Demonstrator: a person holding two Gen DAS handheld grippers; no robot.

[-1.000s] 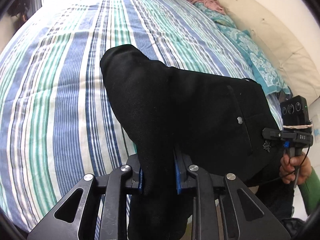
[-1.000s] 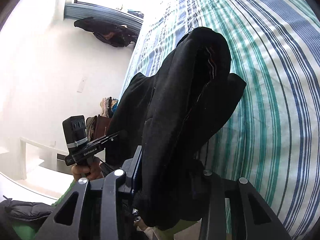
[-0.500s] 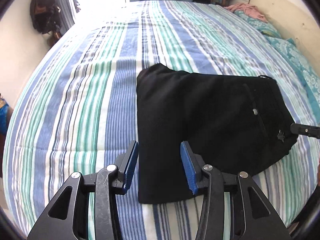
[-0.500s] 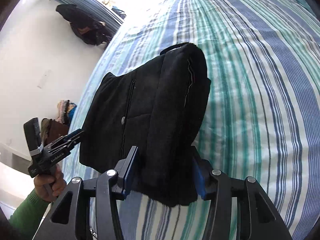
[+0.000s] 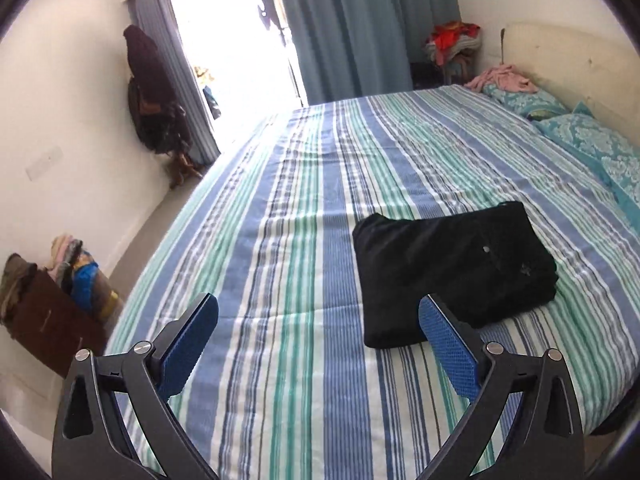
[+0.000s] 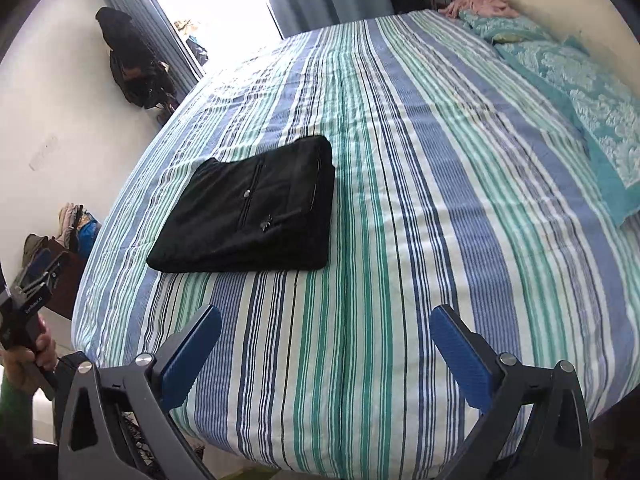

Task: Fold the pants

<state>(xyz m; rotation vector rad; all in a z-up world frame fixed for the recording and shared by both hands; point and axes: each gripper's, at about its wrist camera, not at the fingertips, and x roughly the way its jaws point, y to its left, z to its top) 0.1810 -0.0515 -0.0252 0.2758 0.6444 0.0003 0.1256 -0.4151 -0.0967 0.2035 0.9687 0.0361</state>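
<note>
- Left wrist view: the left gripper [image 5: 318, 332] has its jaws spread wide, holding nothing. The folded black pants [image 5: 454, 274] lie flat on the striped bed [image 5: 296, 208], long axis crosswise, ahead and right, beyond the right blue pad.
- Right wrist view: the right gripper [image 6: 326, 344] is also spread and empty. The pants [image 6: 252, 210] lie well ahead to the left, clear of both pads.

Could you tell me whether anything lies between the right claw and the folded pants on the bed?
Nothing visible does: only bare striped bedspread separates the open right claw from the folded black pants.
</note>
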